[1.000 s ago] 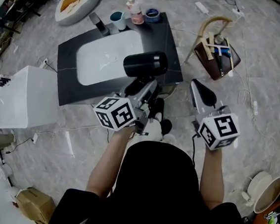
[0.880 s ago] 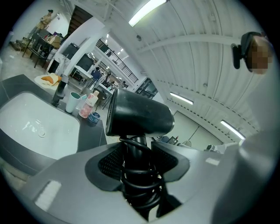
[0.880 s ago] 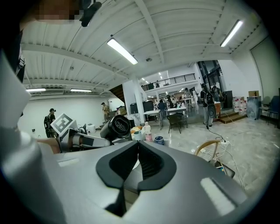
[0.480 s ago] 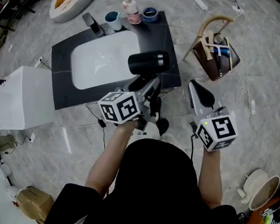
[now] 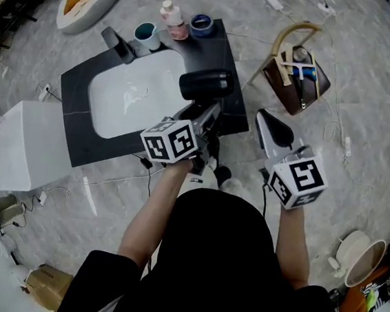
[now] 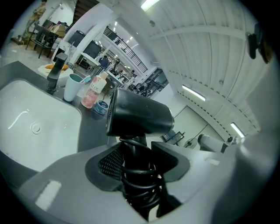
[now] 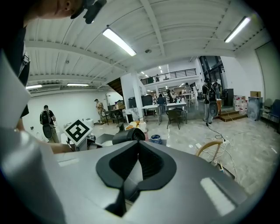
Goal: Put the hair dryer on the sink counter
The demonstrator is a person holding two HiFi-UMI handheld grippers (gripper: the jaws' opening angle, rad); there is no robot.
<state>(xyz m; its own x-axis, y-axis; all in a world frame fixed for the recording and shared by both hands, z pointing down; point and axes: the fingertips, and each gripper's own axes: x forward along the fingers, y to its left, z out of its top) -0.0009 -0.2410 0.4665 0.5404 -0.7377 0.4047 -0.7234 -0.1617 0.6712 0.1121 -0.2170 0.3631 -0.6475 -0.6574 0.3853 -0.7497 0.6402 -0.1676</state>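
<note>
A black hair dryer hangs over the right strip of the dark sink counter, beside the white basin. My left gripper is shut on its handle, which has the cord coiled round it. In the left gripper view the dryer stands upright between the ribbed pads, barrel pointing left. My right gripper hovers right of the counter over the floor. Its jaws meet at the tips with nothing between them.
At the counter's back edge stand a faucet, a teal cup, a pink bottle and a blue tin. A basket with a wooden handle sits at right, a white box at left. Cables lie on the floor.
The left gripper and the dryer have shifted from the basin's right edge toward the counter's right strip. The right gripper has kept its place beside it.
</note>
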